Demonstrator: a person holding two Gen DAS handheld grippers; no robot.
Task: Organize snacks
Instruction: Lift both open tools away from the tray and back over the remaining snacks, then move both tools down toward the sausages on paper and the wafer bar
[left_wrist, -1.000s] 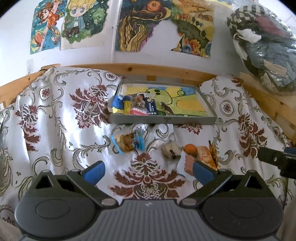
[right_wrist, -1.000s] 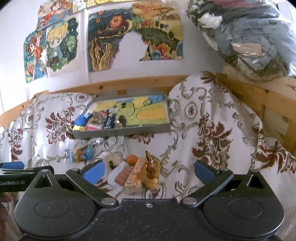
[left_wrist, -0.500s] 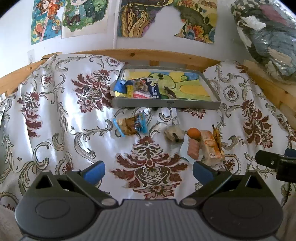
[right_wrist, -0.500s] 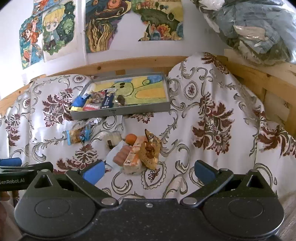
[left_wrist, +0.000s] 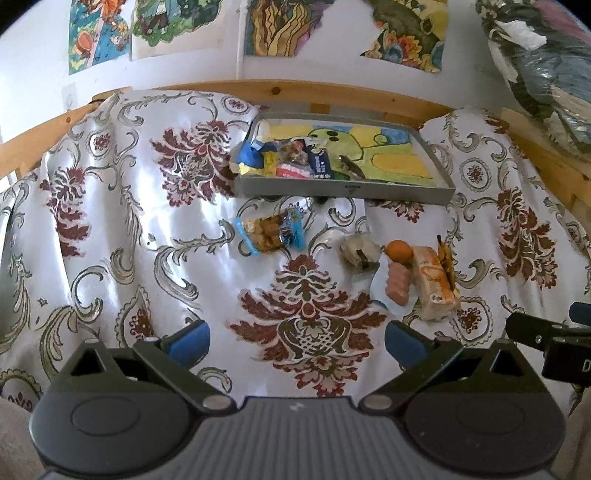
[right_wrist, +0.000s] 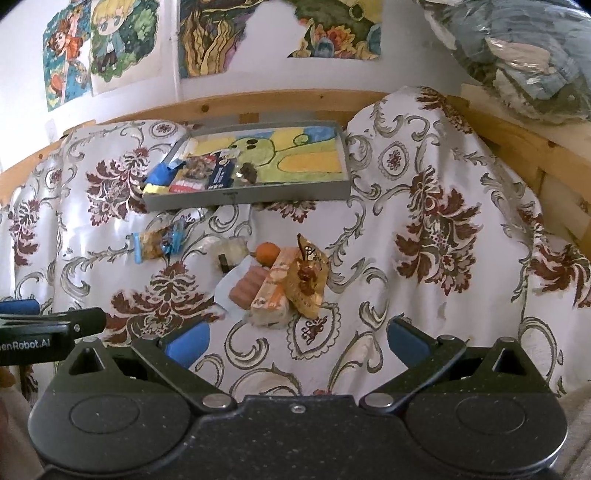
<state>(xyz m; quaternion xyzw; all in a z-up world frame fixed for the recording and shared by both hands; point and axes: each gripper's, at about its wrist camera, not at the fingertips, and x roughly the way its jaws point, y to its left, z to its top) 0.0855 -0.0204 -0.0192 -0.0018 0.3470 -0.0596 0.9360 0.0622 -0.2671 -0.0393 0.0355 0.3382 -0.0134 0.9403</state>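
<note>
Both grippers are hanging over the near edge of the cloth (left_wrist: 110, 206), jaws spread wide and gripping nothing. The left gripper (left_wrist: 297, 339) is facing the middle of the spread; the right gripper (right_wrist: 297, 339) is sitting nearer the pile of loose snacks.

The step looks like an approach for the next pick, likely from the pile. The right one is the better placed for it. To do it well, I would go for an outer piece first, the gold packet (right_wrist: 308, 278) leaning on the right of the pile, or the orange bar (right_wrist: 273, 295) beside it. The fingers should be closing across the short width. The wrappers look crinkly and slippery, so a slow squeeze is safer. The blue-ended packet (left_wrist: 269, 234) is lying apart on the left, an easy take for the left gripper.

By my count, six loose snacks are waiting near the tray (left_wrist: 343, 192): that packet, a pale wrapped piece (left_wrist: 358, 253), an orange ball (left_wrist: 399, 251), a pink sausage pack (left_wrist: 397, 286), the bar and the gold packet. One tray is sitting at the far side, with about five pieces crowded in its left end.
</note>
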